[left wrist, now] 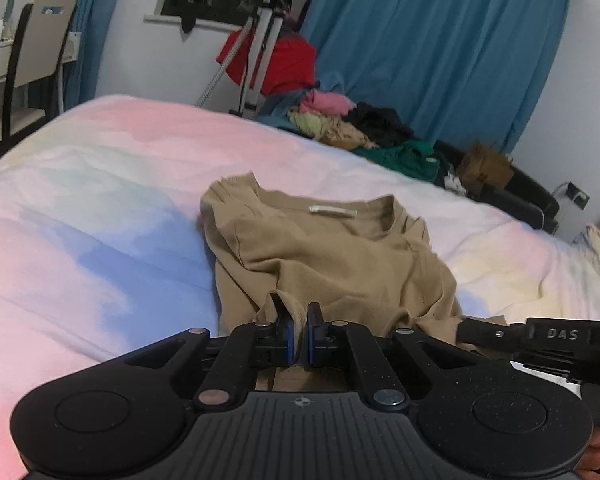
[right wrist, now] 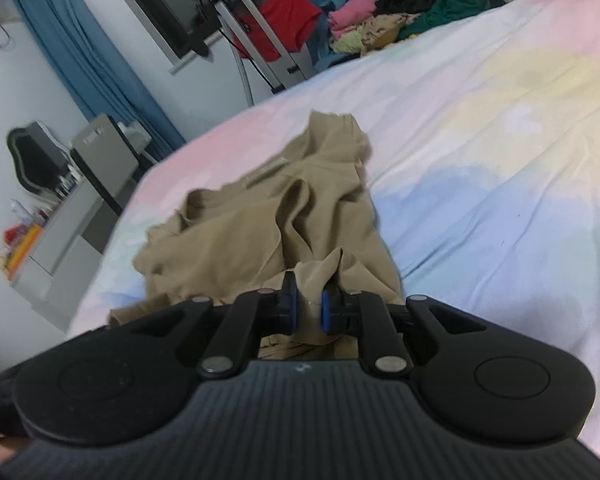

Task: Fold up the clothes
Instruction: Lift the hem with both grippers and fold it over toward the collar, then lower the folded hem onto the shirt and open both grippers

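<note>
A tan shirt (left wrist: 324, 252) lies crumpled on the pastel bedsheet (left wrist: 100, 208), its collar and white neck label facing away from me. My left gripper (left wrist: 298, 320) is shut on a fold of the shirt's near edge. My right gripper (right wrist: 309, 296) is shut on another bunch of the same tan shirt (right wrist: 260, 220) at its near edge. The right gripper's body shows at the right edge of the left wrist view (left wrist: 540, 336), close beside the left one. The shirt's lower hem is hidden under both grippers.
A pile of pink, yellow, black and green clothes (left wrist: 352, 120) lies at the bed's far edge. A metal stand with a red garment (left wrist: 268, 56) is behind it, with blue curtains (left wrist: 440, 40). A chair and desk (left wrist: 24, 68) stand at the left.
</note>
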Tool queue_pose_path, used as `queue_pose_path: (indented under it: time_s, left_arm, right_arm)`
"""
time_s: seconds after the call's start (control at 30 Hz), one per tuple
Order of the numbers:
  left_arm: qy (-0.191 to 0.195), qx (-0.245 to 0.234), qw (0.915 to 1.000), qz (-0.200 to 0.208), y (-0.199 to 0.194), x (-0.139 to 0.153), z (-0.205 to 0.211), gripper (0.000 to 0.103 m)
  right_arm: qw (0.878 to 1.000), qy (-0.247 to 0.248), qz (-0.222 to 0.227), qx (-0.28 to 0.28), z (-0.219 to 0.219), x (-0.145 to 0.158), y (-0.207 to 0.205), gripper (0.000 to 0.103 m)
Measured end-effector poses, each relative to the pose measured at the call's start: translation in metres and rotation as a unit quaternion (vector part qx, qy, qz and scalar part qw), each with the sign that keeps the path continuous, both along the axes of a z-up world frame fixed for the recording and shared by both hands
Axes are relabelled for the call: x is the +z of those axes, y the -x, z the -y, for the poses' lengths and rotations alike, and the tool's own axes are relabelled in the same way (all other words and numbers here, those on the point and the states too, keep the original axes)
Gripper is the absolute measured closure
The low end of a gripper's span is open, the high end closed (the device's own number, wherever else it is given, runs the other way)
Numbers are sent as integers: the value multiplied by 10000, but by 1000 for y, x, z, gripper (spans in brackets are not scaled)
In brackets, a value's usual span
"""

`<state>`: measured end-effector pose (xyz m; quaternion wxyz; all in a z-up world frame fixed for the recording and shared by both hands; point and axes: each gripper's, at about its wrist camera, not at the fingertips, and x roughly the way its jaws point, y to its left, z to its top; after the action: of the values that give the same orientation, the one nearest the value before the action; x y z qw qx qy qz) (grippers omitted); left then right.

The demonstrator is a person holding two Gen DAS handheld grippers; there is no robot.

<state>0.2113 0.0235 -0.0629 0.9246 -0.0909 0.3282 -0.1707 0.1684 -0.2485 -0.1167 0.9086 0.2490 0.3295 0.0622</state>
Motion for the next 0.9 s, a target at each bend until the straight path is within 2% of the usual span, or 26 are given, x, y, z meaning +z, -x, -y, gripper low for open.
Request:
queue_pose_path:
  time_s: [0.07,0.13,0.17,0.23,0.27,0.3,0.4,0.63,0.83,0.9]
  left_arm:
    - [-125,-57,9999,-49,-2,-2,4,87]
    - [-198,-107,9997,-51,0,-1,6,76]
    - [-226,-128,9997,-38,1,0,7,71]
    - [-251,-183,9995,-3,7,4,10,49]
    - [-244,-200,9995,31,10,7,11,44]
    - [-262,-202,9994,94,15,10,12,37]
    - [-479,-191,9976,454,33,22,20,21]
    - [-591,-212,9918,1113,82,54,27,14]
    - [-635,-161,9893,1302,120,68,21,12]
    - [-649,-125,9902,1233,131,69,18,11]
  right_arm:
    - [9997,221,-67,79,-6,-3,-4,85]
    - [9994,277,-38,180,-10,-1,-4,79]
    - [9994,266,-2,233,-12,2,-2,69]
    - [9991,244,72,340,-14,6,1,47]
    - [9989,233,109,393,-16,8,2,27]
    - [9986,258,176,420,-17,12,6,14]
    - [9966,519,527,365,-24,29,26,15]
    - [9892,959,1111,-6,-21,63,71,15]
    - [9868,1083,1201,-73,-23,75,102,15]
    - [9857,1133,1241,-83,-25,77,108,15]
